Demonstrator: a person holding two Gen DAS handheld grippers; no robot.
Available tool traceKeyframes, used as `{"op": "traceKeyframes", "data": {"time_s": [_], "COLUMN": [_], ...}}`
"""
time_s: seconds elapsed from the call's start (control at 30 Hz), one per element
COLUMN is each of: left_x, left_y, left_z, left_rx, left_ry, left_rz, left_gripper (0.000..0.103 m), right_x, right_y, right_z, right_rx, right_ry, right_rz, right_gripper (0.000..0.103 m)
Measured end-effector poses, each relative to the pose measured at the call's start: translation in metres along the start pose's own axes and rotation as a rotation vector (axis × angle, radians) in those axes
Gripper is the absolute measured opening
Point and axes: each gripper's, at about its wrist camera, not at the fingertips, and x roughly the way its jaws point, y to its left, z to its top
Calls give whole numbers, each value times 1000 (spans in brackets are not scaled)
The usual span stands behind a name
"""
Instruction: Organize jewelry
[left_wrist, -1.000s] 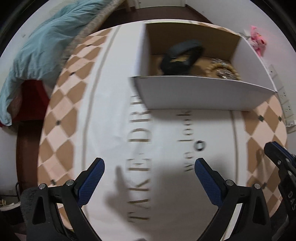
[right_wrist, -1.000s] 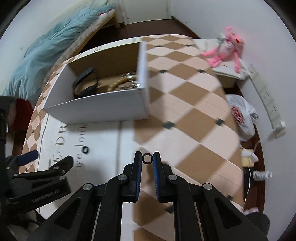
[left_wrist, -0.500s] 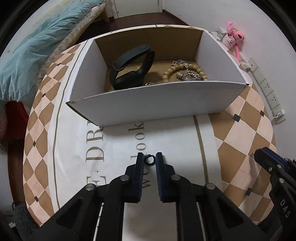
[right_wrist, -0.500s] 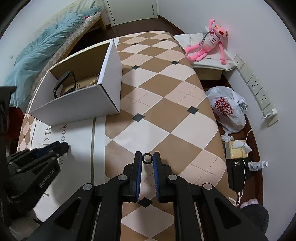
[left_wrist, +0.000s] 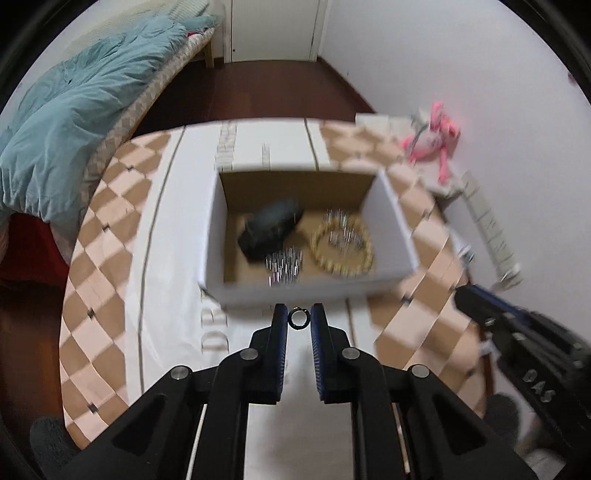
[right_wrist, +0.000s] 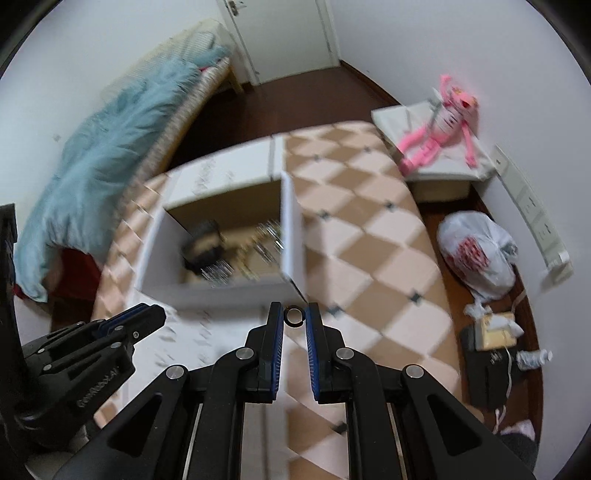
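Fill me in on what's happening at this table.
A person is sorting jewelry with two handheld grippers. The left gripper is shut on a small black ring, and the right gripper is shut on another black ring. Both hover in front of an open white box already holding a dark band and a beaded bracelet.

Both views are evenly, softly lit, bent by fisheye distortion with dark vignetted corners, and the white box (left_wrist: 310, 291) and bench (right_wrist: 369, 236) are smeared by motion blur.
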Motion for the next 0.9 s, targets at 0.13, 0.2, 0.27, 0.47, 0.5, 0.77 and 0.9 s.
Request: {"op": "traceKeyframes", "data": {"time_s": [0.13, 0.2, 0.27, 0.47, 0.5, 0.77, 0.9], "left_x": [6, 15, 23, 40, 40, 21, 11], "left_y": [15, 21, 25, 45, 46, 51, 52], "left_z": [32, 44, 50, 69, 71, 81, 77], "left_rx": [-51, -53, -50, -125, -129, -107, -97], "left_ry": [50, 62, 81, 157, 159, 96, 59], "left_rz": [-55, -34, -28, 7, 8, 54, 71], "left_gripper": [10, 10, 10, 11, 11, 58, 69], "right_x": [9, 21, 38, 78, 80, 65, 57], "right_y": [17, 26, 35, 38, 36, 27, 29], "right_z": [32, 43, 53, 70, 72, 77, 74], "right_rx": [-18, -32, -62, -81, -78, -67, -88], "right_ry": [-2, 24, 64, 202, 206, 177, 159], "right_rz": [40, 44, 37, -3, -7, -18, -63], "right_gripper": [13, 13, 13, 20, 33, 48, 57]}}
